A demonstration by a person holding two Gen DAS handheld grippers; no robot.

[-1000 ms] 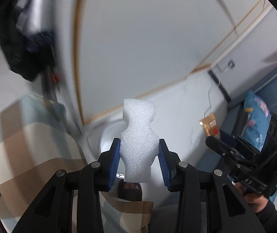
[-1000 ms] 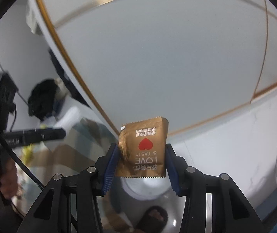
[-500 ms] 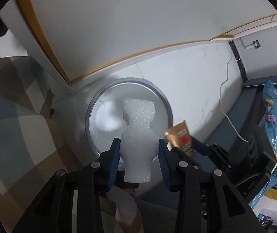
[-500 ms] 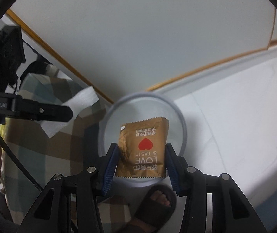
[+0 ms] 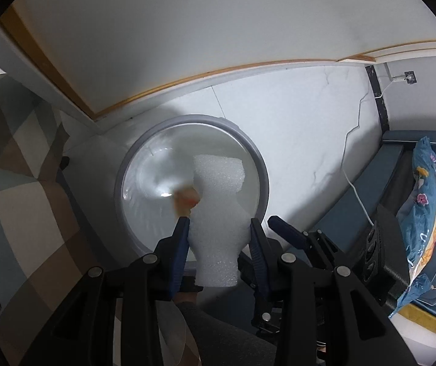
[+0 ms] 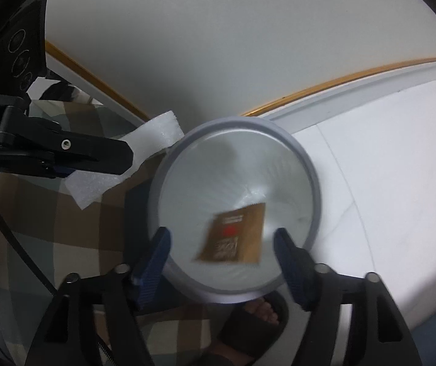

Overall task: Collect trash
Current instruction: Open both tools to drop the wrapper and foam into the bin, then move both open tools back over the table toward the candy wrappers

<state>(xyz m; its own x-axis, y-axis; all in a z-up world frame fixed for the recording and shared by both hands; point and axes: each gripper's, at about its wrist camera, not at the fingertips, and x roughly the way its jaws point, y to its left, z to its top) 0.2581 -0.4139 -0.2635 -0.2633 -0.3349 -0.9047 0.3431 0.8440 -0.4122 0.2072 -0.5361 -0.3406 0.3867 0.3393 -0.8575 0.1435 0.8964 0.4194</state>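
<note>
A round bin with a grey rim point(image 5: 262, 170) point(image 6: 311, 167) and a pale liner stands on the floor right below both grippers. My left gripper point(image 5: 218, 224) is shut on a white foam piece point(image 5: 218, 201), which hangs over the bin's mouth. From the right wrist view the foam piece point(image 6: 157, 140) sticks out past the left gripper's fingertips point(image 6: 120, 155). My right gripper point(image 6: 222, 231) has its jaws opening wide. A brown snack packet point(image 6: 233, 235), blurred, drops free between them into the bin without touching either pad. It shows as a brown smear point(image 5: 184, 201) in the left wrist view.
A checked cloth point(image 5: 19, 201) point(image 6: 65, 231) lies left of the bin. A person's foot in a dark sandal point(image 6: 254, 326) is at the bin's near side. A blue sofa with a flowered bag point(image 5: 425, 198) and a white cable point(image 5: 354, 180) are to the right. White floor tiles point(image 6: 386, 152) surround the bin.
Both grippers came down and tipped toward the bin, which now fills the middle of both views. The right jaws opened and let go of the packet. The left still grips the foam.
</note>
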